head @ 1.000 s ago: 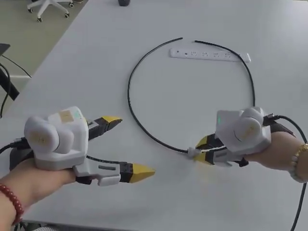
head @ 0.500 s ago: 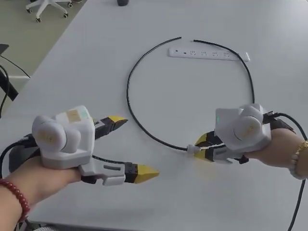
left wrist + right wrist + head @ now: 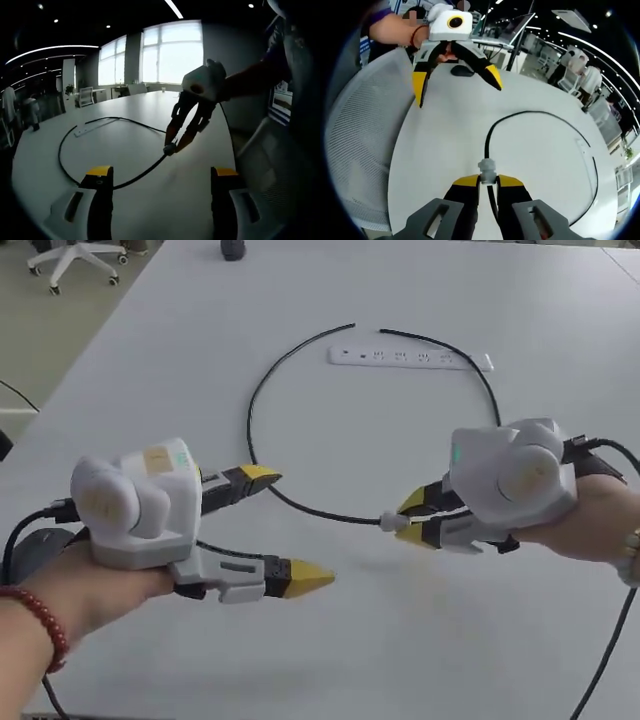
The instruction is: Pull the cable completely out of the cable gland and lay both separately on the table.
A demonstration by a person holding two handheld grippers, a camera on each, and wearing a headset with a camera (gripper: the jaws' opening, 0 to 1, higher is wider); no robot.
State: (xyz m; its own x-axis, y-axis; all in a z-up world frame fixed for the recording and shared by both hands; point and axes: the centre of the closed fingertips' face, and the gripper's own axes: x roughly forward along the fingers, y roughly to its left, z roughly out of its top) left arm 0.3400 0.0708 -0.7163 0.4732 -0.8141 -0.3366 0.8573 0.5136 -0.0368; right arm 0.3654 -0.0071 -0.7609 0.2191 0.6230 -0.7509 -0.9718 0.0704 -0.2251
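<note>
Raised slightly off counter [image 3: 400, 640] since earlier: gripped end of cable [image 3: 255, 400], rest looped flat. Left hand-held gripper [image 3: 295, 527] is held wide, empty. Right hand-held gripper [image 3: 404, 523] is clamped on cable gland [image 3: 391, 523]. Cable behind it, hidden in head view, is shown threaded in right gripper view.

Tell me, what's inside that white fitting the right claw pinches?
A black cable enters the cable gland and exits between the jaws of the right gripper. The stretch inside is hidden.
</note>
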